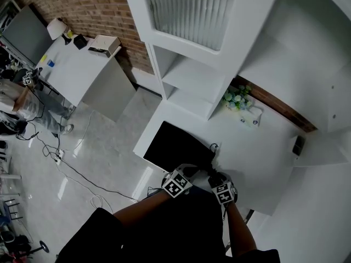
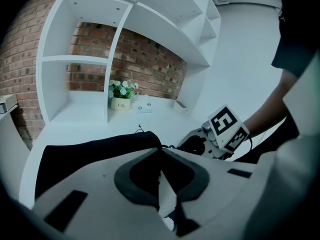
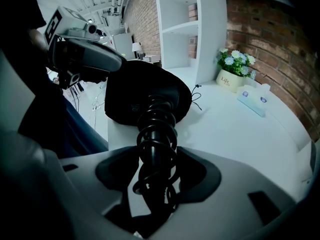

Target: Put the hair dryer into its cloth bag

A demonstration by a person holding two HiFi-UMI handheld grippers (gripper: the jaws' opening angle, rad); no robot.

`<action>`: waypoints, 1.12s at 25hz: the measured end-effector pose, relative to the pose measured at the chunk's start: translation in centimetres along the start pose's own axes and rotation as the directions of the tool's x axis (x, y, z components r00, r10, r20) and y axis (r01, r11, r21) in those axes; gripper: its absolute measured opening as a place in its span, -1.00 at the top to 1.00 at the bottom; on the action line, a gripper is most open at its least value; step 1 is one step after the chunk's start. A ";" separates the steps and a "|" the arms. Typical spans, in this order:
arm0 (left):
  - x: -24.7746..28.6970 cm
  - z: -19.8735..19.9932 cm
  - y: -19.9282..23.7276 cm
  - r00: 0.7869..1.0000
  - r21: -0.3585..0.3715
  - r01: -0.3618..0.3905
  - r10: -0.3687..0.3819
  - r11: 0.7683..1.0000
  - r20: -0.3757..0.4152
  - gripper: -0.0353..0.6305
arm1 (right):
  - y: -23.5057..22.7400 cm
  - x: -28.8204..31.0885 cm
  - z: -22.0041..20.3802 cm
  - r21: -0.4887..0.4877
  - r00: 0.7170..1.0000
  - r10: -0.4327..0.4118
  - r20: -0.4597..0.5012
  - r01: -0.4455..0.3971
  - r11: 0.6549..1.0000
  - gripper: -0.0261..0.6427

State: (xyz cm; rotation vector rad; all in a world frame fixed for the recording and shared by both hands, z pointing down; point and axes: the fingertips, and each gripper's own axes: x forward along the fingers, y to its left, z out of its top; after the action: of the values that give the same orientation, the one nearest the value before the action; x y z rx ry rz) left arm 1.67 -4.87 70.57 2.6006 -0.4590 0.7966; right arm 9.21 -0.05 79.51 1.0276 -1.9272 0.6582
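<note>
In bag (image 3: pixel 125 91) mouth: black cord-wound dryer (image 3: pixel 157 134).

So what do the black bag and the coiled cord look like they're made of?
The bag looks like soft matte cloth, going by its slumped folds. The cord looks glossy, probably rubber or plastic sheathing, with highlights on its coils.

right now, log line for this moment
left gripper: shut on cloth bag rim | right gripper: shut on hair dryer handle | dryer: head end in bag, handle outside | bag: on white desk
</note>
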 end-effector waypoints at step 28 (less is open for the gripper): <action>-1.1 0.5 1.7 1.000 -0.041 -0.016 0.017 0.999 0.023 0.79 | 0.8 4.2 3.9 -0.127 0.996 0.082 -0.035 -0.085 0.988 0.16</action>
State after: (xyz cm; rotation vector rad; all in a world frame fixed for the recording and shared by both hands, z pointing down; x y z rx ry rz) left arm 0.33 -6.42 69.97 2.5743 -0.4993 0.7546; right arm 5.51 -4.28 81.07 0.8571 -1.9684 0.5849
